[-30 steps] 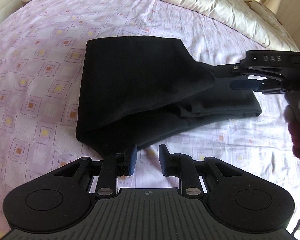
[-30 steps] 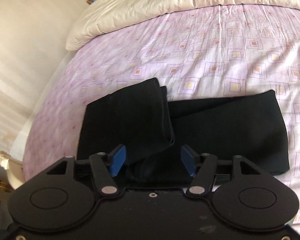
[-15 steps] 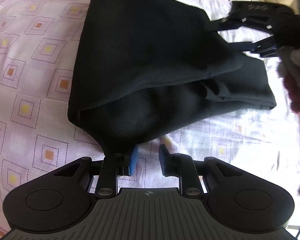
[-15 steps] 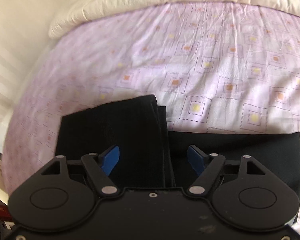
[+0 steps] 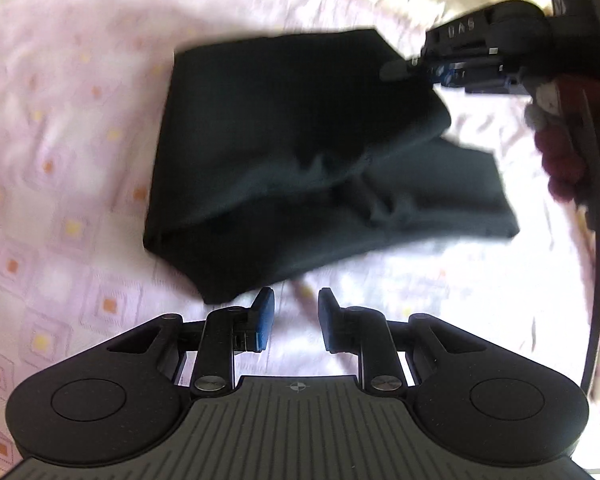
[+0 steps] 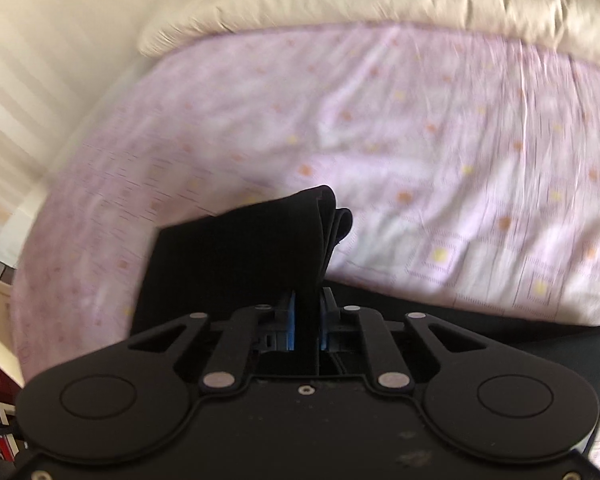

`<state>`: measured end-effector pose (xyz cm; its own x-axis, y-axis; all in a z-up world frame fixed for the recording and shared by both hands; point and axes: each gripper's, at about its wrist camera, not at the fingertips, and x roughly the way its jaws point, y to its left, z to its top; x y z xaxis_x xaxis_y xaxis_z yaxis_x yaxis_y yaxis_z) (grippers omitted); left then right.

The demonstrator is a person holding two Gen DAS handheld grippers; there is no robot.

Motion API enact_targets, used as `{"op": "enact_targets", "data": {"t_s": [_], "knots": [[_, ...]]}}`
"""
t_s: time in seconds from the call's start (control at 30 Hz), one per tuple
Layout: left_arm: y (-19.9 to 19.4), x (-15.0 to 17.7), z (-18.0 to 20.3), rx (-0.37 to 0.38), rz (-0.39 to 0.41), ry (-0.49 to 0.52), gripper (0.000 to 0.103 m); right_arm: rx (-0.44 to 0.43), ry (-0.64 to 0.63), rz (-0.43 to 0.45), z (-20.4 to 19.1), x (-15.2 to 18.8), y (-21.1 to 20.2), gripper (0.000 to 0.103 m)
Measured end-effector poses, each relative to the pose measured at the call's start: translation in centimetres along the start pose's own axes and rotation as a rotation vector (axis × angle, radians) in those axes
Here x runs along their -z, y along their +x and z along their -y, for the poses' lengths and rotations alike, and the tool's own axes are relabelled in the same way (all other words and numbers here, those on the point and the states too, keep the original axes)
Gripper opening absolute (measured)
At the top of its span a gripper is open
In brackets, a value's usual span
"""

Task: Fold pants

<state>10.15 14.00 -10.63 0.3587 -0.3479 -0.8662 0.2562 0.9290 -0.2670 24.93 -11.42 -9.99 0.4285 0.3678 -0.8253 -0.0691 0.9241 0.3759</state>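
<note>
The black pants (image 5: 300, 152) lie partly folded on the lilac patterned bed sheet (image 5: 60, 160). My right gripper (image 6: 307, 320) is shut on the folded end of the pants (image 6: 260, 248) and holds that layer lifted off the lower layer. It also shows in the left wrist view (image 5: 440, 72), pinching the pants' far right corner. My left gripper (image 5: 296, 316) is open and empty, just in front of the pants' near corner, above the sheet.
A cream duvet (image 6: 380, 0) is bunched along the far side of the bed. A pale wall (image 6: 40, 60) runs along the bed's left edge. The person's maroon sleeve (image 5: 568, 140) is at the right of the left wrist view.
My right gripper has closed on the folded end of the pants and lifted it. My left gripper has stayed open near the pants' near corner while the view shifted.
</note>
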Motion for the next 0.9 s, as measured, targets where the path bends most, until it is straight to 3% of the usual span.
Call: {"op": "enact_targets", "data": {"t_s": [0.1,0.27,0.37,0.47,0.7,0.9], "knots": [[-0.2,-0.9,0.6,-0.003,0.045,-0.006,0.024,-0.034,-0.006,0.046,-0.6,-0.2,-2.4,0.012],[3.2,-1.9,0.3,-0.068,-0.048,-0.021,0.023,-0.048,-0.002,0.104,-0.4,0.3,-6.3,0.012],[4.0,-1.9,0.1,-0.088,-0.069,-0.034,0.023,-0.002,0.010,0.142,1.0,1.1,-8.8,0.012],[3.8,-1.7,1.3,-0.102,-0.072,0.016,0.023,0.064,0.054,0.151,3.7,2.2,-10.4,0.012],[3.9,0.2,3.1,-0.107,-0.112,0.053,0.023,0.250,0.132,0.048,10.2,5.4,-7.8,0.012],[1.4,0.8,3.0,-0.077,-0.126,0.094,0.024,0.276,0.122,0.014,11.8,6.2,-6.1,0.013]]}}
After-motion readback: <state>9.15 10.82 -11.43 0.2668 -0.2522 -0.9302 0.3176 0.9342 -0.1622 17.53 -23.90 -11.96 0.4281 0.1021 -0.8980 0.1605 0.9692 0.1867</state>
